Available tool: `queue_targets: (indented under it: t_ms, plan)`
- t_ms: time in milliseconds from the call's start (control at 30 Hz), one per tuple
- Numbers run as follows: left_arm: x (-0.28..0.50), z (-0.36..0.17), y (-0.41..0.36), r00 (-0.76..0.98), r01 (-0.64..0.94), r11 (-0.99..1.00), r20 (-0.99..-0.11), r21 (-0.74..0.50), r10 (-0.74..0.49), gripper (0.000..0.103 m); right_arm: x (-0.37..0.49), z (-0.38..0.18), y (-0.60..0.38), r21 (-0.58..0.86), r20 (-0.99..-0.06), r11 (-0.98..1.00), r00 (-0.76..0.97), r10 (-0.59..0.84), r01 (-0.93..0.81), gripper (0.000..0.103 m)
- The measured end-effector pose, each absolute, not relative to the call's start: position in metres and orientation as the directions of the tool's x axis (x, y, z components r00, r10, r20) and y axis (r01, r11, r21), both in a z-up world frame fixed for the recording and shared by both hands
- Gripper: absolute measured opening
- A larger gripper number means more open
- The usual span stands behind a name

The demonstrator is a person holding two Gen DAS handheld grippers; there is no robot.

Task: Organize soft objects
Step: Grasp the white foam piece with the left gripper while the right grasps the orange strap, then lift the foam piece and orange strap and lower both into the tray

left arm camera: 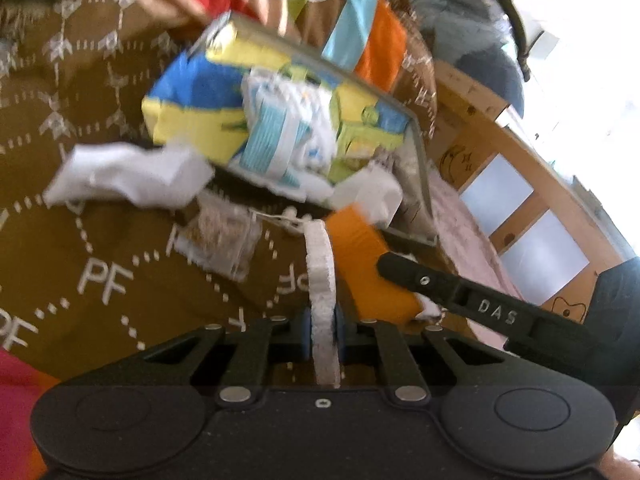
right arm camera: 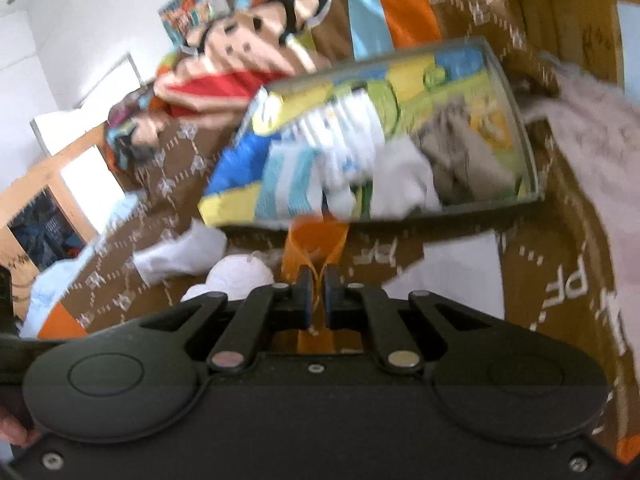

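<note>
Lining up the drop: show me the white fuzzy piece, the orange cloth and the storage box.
white fuzzy piece point(left arm camera: 320, 276): left wrist view, upper edge.
orange cloth point(right arm camera: 316, 240): right wrist view, part above the pads.
storage box point(right arm camera: 524, 140): right wrist view, right rim.

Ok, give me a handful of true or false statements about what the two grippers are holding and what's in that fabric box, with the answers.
1. The left gripper is shut on a white fuzzy piece. True.
2. The right gripper is open and empty. False: it is shut on an orange cloth.
3. The colourful fabric box holds folded clothes. True.
4. A white sock lies inside the box. False: it lies on the brown blanket beside it.
</note>
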State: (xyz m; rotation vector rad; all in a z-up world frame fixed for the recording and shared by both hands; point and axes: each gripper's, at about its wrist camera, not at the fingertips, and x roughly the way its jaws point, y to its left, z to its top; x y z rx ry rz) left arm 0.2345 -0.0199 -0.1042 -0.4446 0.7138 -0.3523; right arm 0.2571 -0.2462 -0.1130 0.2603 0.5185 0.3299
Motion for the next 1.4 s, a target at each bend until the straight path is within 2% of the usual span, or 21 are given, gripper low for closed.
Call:
queue_targets:
  t_ms: [133,300,467,567,600,633,700,867,933,1267,1400]
  plan:
    - [0.228,-0.089,-0.019,0.726,0.178,0.846,-0.513,-0.504,-0.458,0.011,0.251,-0.105,-0.251,0.321,-0.428,0.917,0.828,0.363,-0.236,0.001]
    - [0.224,-0.084,-0.018,0.738,0.147,0.858,-0.522,-0.492,-0.426,0.011,0.247,-0.100,-0.251,0.294,-0.430,0.926,0.832,0.351,-0.238,0.000]
    - [0.218,-0.090,-0.012,0.733,0.118,0.864,-0.544,-0.490,-0.409,0.011,0.257,-0.110,-0.246,0.274,-0.528,0.938,0.781,0.333,-0.214,0.002]
    - [0.217,-0.095,-0.012,0.725,0.117,0.868,-0.556,-0.483,-0.407,0.012,0.254,-0.107,-0.249,0.291,-0.524,0.935,0.785,0.332,-0.202,0.006]
    - [0.218,-0.096,-0.012,0.723,0.117,0.868,-0.558,-0.483,-0.408,0.012,0.252,-0.106,-0.250,0.290,-0.519,0.936,0.789,0.329,-0.200,0.017]
    - [0.218,-0.098,-0.012,0.721,0.118,0.868,-0.559,-0.483,-0.409,0.012,0.252,-0.107,-0.251,0.290,-0.517,0.937,0.791,0.326,-0.197,0.039]
    - [0.219,-0.100,-0.011,0.718,0.117,0.866,-0.561,-0.486,-0.412,0.012,0.248,-0.106,-0.251,0.291,-0.507,0.933,0.793,0.338,-0.211,0.061]
    - [0.220,-0.103,-0.006,0.720,0.104,0.860,-0.559,-0.500,-0.412,0.012,0.254,-0.112,-0.238,0.252,-0.551,0.936,0.758,0.348,-0.246,0.058]
    - [0.221,-0.104,-0.005,0.719,0.101,0.859,-0.559,-0.503,-0.412,0.012,0.257,-0.116,-0.230,0.215,-0.580,0.941,0.742,0.337,-0.261,0.049]
    - [0.223,-0.103,-0.009,0.722,0.117,0.863,-0.554,-0.492,-0.414,0.012,0.259,-0.127,-0.216,0.101,-0.629,0.961,0.733,0.261,-0.256,0.028]
    - [0.221,-0.100,-0.012,0.725,0.122,0.866,-0.552,-0.485,-0.411,0.012,0.260,-0.130,-0.214,0.093,-0.629,0.962,0.734,0.257,-0.257,0.009]
